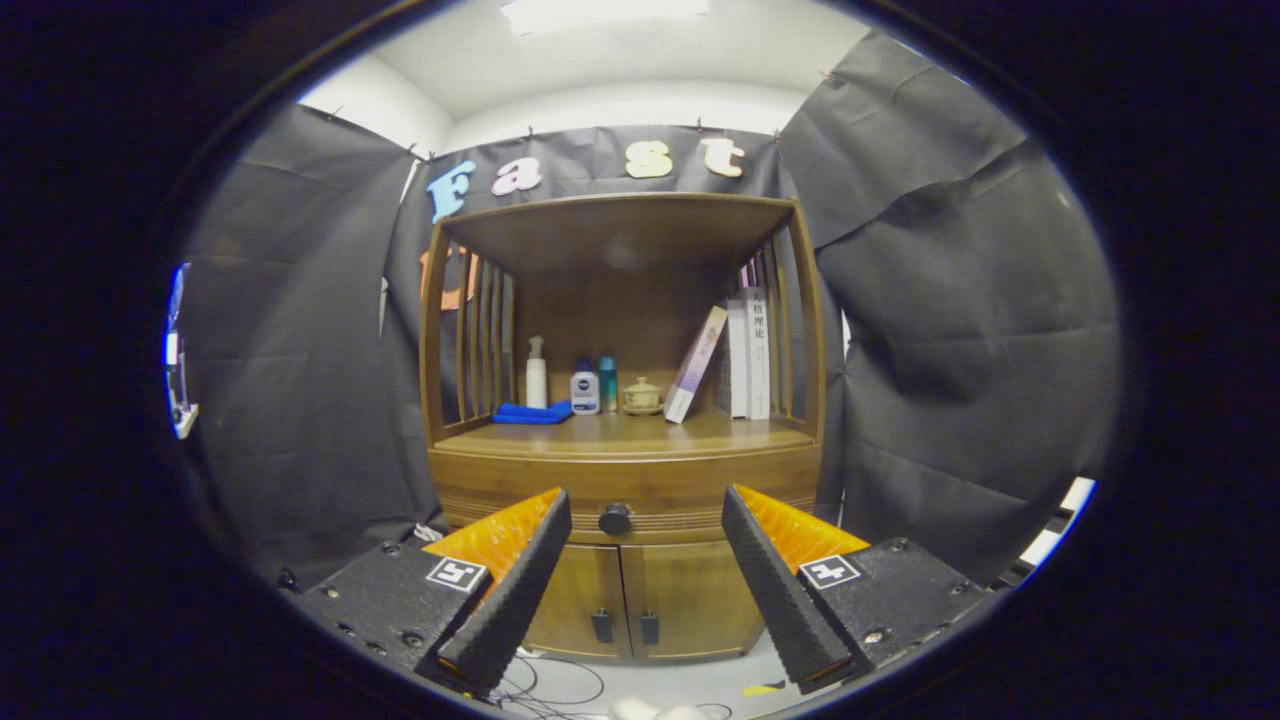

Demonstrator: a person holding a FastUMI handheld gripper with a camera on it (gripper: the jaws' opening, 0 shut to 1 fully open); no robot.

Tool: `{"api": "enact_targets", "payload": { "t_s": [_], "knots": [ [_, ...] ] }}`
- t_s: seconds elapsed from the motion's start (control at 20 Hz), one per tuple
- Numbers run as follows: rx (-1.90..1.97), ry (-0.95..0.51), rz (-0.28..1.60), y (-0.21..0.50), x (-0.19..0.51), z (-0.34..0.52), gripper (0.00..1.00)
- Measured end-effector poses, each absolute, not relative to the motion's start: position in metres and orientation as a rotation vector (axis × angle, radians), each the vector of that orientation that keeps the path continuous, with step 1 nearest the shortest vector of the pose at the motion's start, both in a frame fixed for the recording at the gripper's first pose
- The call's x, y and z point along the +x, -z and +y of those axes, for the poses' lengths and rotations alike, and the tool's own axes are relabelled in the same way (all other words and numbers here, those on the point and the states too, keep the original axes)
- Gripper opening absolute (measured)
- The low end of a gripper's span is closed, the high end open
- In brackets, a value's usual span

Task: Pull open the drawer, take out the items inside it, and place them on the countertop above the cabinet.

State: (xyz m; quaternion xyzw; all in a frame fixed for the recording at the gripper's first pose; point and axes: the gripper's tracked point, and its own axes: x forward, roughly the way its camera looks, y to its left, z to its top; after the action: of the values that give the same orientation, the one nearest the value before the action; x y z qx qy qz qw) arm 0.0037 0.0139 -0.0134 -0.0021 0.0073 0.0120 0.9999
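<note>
Fingers of my hand-held gripper (640,585) stand wide apart, holding nothing. Knob (615,519) of the shut drawer (640,490) lies straight ahead beyond the tips, in the gap between them, a shade toward my left finger. Drawer front runs crosswise to my reach. Worktop (620,432) sits just above it, already carrying bottles and books.

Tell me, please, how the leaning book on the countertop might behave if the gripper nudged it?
The book leans against upright books, so a nudge would probably slide or topple it. It looks thin, likely light. The open gripper is well short of it.
</note>
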Motion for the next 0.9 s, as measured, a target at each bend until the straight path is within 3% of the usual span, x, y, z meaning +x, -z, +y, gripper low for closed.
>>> {"api": "enact_targets", "payload": {
  "t_s": [0.55,0.9],
  "knots": [
    [0.005,-0.016,0.014,0.019,0.018,0.017,0.99],
    [-0.048,-0.014,0.014,0.042,0.069,0.037,0.99]
  ]
}}
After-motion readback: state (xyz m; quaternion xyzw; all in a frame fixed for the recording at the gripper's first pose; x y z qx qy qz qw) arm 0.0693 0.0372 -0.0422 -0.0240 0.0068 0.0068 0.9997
